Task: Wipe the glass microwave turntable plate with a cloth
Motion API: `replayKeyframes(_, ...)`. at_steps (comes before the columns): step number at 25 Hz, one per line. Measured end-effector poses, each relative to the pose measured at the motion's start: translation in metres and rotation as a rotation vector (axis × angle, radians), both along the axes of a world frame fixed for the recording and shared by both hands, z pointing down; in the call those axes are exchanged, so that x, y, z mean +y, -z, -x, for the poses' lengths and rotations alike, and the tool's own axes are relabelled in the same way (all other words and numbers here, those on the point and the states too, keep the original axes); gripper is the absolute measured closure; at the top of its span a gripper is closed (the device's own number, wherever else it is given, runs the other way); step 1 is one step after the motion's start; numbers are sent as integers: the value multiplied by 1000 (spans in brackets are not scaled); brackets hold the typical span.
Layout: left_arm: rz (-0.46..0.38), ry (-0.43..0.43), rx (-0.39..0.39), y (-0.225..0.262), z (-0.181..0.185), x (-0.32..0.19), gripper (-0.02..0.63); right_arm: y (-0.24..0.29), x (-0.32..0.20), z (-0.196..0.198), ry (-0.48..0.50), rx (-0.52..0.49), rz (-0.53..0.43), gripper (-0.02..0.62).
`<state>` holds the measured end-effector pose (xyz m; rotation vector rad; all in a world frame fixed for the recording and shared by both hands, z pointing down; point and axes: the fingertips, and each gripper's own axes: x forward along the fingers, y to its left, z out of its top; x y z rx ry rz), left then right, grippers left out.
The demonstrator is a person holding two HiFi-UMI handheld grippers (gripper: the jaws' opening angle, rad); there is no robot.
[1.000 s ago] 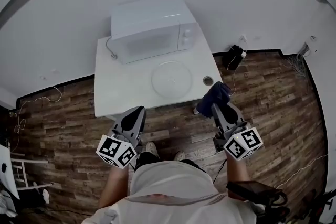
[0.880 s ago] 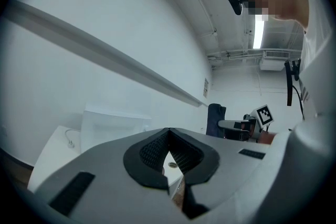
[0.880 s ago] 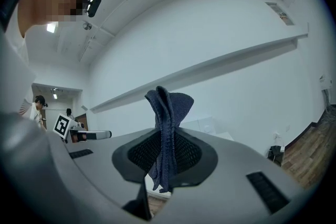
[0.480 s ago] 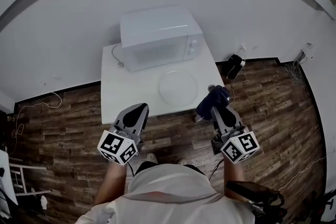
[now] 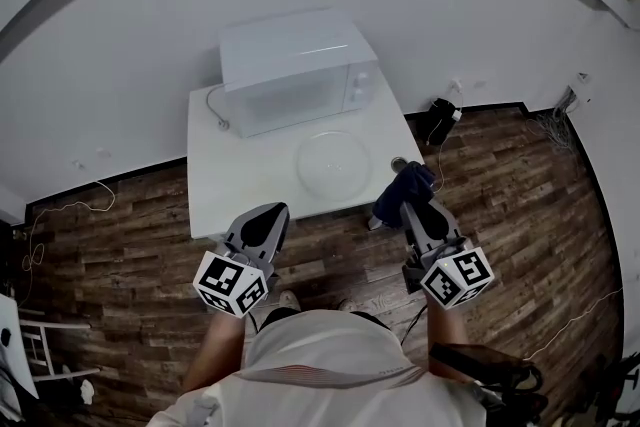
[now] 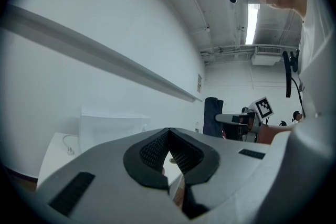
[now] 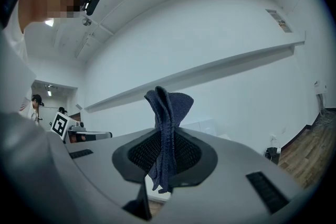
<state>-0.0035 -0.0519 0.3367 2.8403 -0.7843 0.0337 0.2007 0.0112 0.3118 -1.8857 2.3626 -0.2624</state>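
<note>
The round glass turntable plate [image 5: 333,163] lies flat on the white table [image 5: 240,180], in front of the microwave [image 5: 295,65]. My right gripper [image 5: 412,203] hovers off the table's front right corner, shut on a dark blue cloth [image 5: 405,185] that stands bunched up out of its jaws. In the right gripper view the cloth [image 7: 168,107] is pinched between the pads of that gripper [image 7: 165,136]. My left gripper [image 5: 268,213] hangs just in front of the table's front edge, shut with nothing in it. In the left gripper view that gripper [image 6: 168,134] has its pads meeting at the tip.
A small round object [image 5: 398,163] sits on the table right of the plate. The microwave's cable [image 5: 214,105] loops at its left. A black item [image 5: 440,123] stands on the wooden floor by the wall. A thin cable [image 5: 70,207] lies on the floor at the left.
The view has shifted a little, and both grippers sit slightly farther back from the table. The right gripper still holds the cloth; the plate has not moved.
</note>
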Motion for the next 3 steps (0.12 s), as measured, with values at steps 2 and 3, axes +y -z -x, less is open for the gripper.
replayKeyframes(2,5,-4,-1,-4,-2,3,597,-2,1,-1,2,-1,1,532)
replayKeyframes(3,8,-5,-1,-6,-3,3,596,-3,1,-1,2,0,2,532)
